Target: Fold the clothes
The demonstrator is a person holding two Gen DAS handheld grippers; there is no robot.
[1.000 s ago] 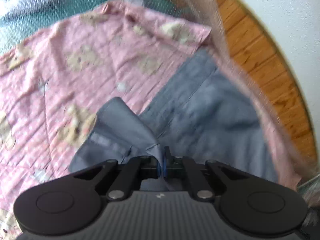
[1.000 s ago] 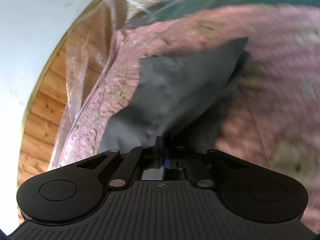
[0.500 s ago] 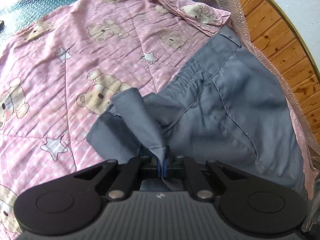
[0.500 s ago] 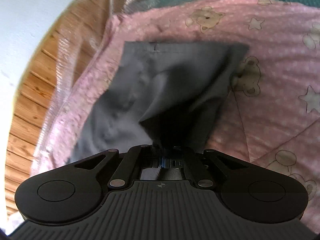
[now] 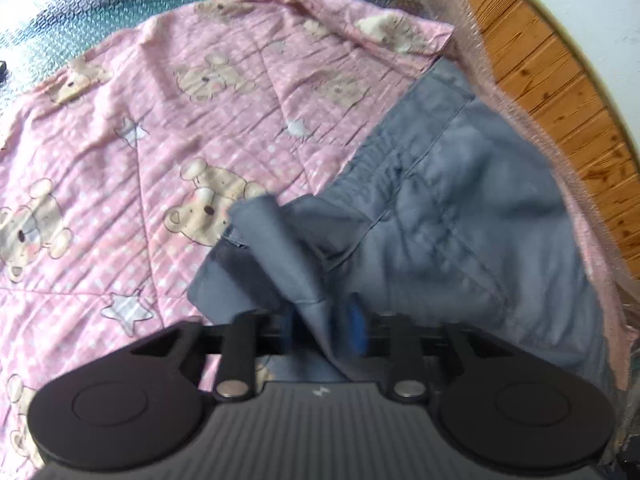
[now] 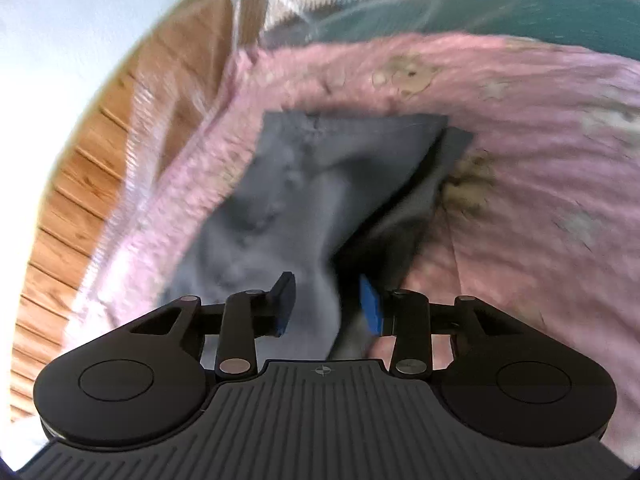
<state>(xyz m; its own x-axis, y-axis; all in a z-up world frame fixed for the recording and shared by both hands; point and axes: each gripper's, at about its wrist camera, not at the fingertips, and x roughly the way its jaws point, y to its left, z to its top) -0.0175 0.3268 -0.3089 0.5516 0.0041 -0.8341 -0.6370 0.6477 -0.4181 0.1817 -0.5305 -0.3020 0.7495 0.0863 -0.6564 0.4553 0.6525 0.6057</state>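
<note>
We are laying a fold in the grey trousers near the pink quilt's edge; both the left gripper and the right gripper are opening, cloth loose between their jaws. Next we should draw clear and regrip.

A pink quilt printed with bears and stars is covering most of the frame. Green padding is showing at the upper left, and a wooden floor (plank boards) is running along the upper right.
</note>
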